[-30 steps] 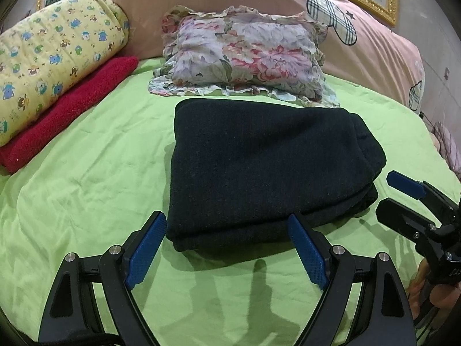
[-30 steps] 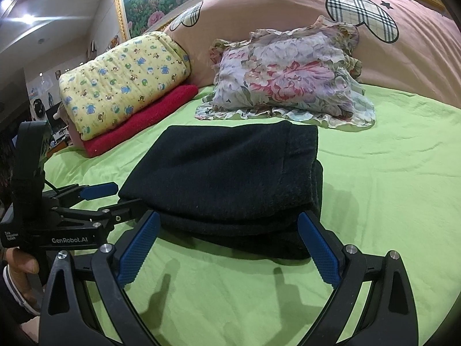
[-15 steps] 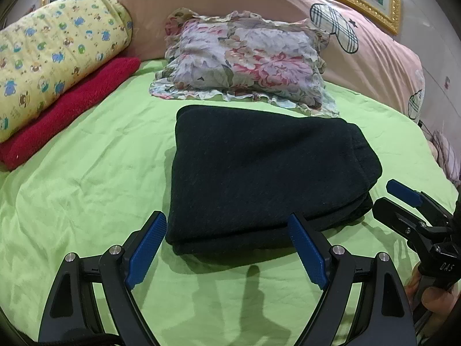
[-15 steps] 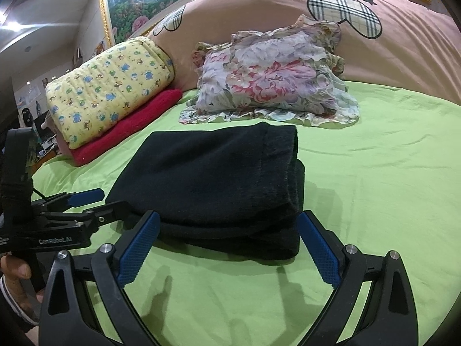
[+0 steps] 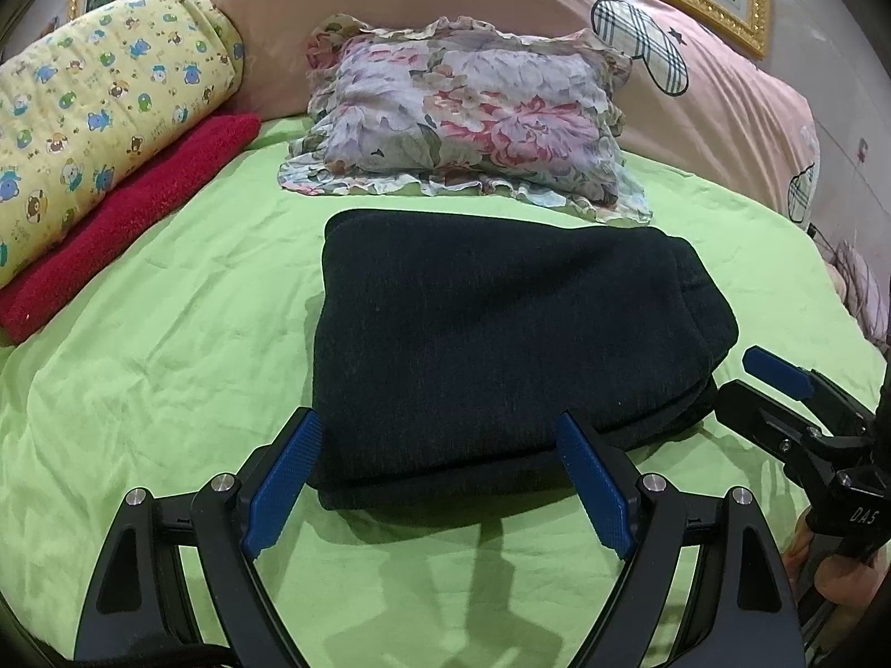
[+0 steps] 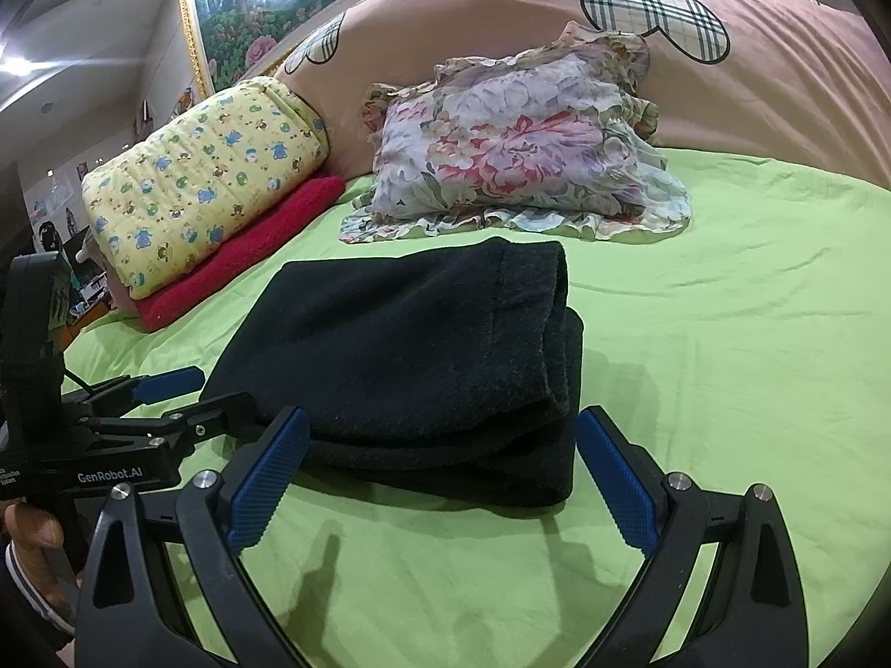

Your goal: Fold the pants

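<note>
- Black knitted pants are seen folded into a thick, squarish stack of several layers, lying on the lime-green bed sheet just in front of the frilled floral pillow.
- Folding is judged to be essentially done: layered edges are stacked at the near and right sides, and no loose leg or waistband is seen trailing out. At most a final squaring or pressing of the stack is thought to be left.
- Left gripper is held low at the near edge of the stack, its blue ribbed pads spread wide and nothing gripped between them; whether the pads touch the cloth cannot be told.
- Right gripper is likewise spread wide and empty, facing the stack's near right corner, with the other gripper visible at its left.
- Pants fabric is noted as matte, fuzzy and heavy, with rounded fold edges; a slight bulge is seen at the right side where layers overlap unevenly.
- Sheet is noted as thin and lightly creased.
- Yellow quilt with a cartoon-animal print is rolled on top of a red terry towel at the left, well apart from the pants.
- Pink bedding with plaid patches is seen behind the pillow.
</note>
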A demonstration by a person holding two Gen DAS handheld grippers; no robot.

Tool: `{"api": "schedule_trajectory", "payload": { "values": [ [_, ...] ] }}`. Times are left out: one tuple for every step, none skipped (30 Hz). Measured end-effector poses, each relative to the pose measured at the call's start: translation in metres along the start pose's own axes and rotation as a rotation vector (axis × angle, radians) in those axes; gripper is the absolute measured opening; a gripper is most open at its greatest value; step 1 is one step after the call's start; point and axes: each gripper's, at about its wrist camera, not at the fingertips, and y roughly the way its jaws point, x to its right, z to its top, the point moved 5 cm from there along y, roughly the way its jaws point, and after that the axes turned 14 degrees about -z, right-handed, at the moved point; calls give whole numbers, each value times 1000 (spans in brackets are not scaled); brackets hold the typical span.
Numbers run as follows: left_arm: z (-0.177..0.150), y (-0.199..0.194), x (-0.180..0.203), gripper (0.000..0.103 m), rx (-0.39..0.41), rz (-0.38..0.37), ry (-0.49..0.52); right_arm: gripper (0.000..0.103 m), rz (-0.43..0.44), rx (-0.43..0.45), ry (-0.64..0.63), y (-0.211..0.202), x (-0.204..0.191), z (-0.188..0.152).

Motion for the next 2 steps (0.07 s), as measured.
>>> {"api": "schedule_trajectory", "payload": {
  "values": [
    [1, 0, 0, 87, 0, -1, -1, 97, -2, -2, 0, 0, 0, 0],
    [1, 0, 0, 87, -1, -5, -2, 97, -3, -3, 0, 0, 0, 0]
  ]
}}
